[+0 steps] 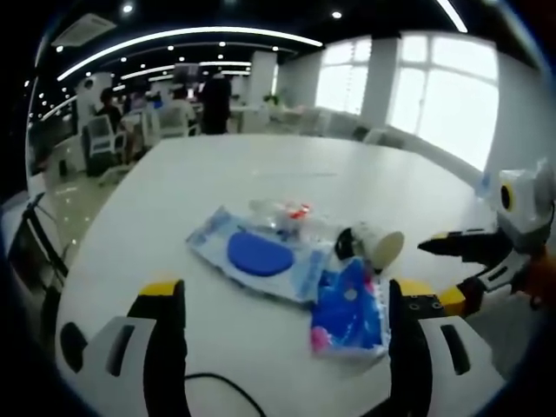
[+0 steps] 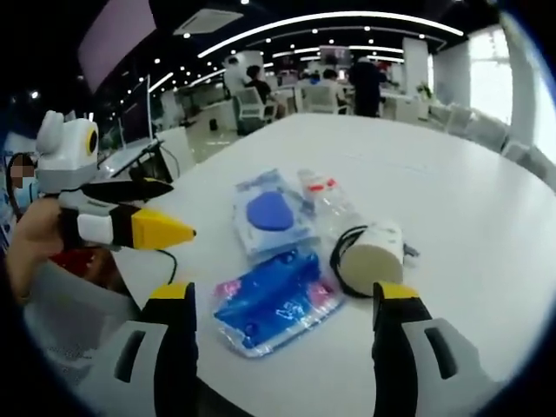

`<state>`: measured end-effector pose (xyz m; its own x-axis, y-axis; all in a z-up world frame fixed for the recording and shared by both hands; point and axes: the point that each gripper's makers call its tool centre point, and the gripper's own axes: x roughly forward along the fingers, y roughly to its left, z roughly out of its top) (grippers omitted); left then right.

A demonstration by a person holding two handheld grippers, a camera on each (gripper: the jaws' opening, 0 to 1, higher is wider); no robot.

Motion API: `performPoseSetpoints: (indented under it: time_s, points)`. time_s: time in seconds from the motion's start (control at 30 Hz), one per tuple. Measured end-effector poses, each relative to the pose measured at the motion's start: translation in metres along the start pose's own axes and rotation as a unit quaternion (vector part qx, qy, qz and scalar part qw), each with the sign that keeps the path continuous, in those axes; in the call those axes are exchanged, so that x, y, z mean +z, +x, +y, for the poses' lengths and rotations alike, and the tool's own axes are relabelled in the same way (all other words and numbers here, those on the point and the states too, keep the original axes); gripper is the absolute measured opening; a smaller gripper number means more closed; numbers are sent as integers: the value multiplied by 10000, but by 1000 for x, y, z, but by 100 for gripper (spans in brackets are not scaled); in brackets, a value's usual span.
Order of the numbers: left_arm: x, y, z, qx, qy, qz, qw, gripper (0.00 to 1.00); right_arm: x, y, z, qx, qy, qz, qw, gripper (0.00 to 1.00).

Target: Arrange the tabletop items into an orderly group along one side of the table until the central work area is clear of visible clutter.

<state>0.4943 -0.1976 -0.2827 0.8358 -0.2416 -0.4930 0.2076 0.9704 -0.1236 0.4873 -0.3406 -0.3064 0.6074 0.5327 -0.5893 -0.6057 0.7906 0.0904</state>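
On the white table (image 1: 261,174) lies a cluster of items. A pale wipes pack with a blue oval lid (image 1: 258,254) (image 2: 271,213) lies flat. Beside it is a blue and pink tissue pack (image 1: 352,314) (image 2: 274,301). A clear plastic bottle with a red mark (image 1: 282,213) (image 2: 328,201) lies on its side. A white roll with a black cable (image 1: 375,244) (image 2: 373,257) rests next to it. My left gripper (image 1: 287,304) is open, near the tissue pack. My right gripper (image 2: 282,313) is open, just short of the tissue pack. The right gripper (image 1: 456,269) enters the left gripper view at the right; the left gripper (image 2: 156,213) enters the right gripper view at the left.
A thin black cable (image 1: 217,387) runs across the table near my left gripper. White chairs (image 2: 252,104) and people (image 1: 213,100) are far behind the table, with bright windows (image 1: 434,95) beyond. A person's hand (image 2: 39,243) holds the left gripper.
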Motion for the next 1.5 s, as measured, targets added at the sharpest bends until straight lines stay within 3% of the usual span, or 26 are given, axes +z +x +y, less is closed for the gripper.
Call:
performPoseSetpoints:
  time_s: [0.37,0.47,0.77,1.1,1.5]
  points:
    - [-2,1,-5,-89,75,70,9999,94,-3,18,16,150,22,216,9997,81]
    - [-3,1,-6,-103,93,77,9999,93,-10,25,18,172,79,412,9990,80]
    - [-1,2,-8,-144,158,56,9998,93,-17,40,15,87,12,625,9980,75]
    - [-3,3,-11,-226,187,130,9995,92,-30,54,15,106,11,896,9959,64]
    - [-4,4,-12,-254,232,153,9993,91,-41,60,23,325,-5,1086,9936,42]
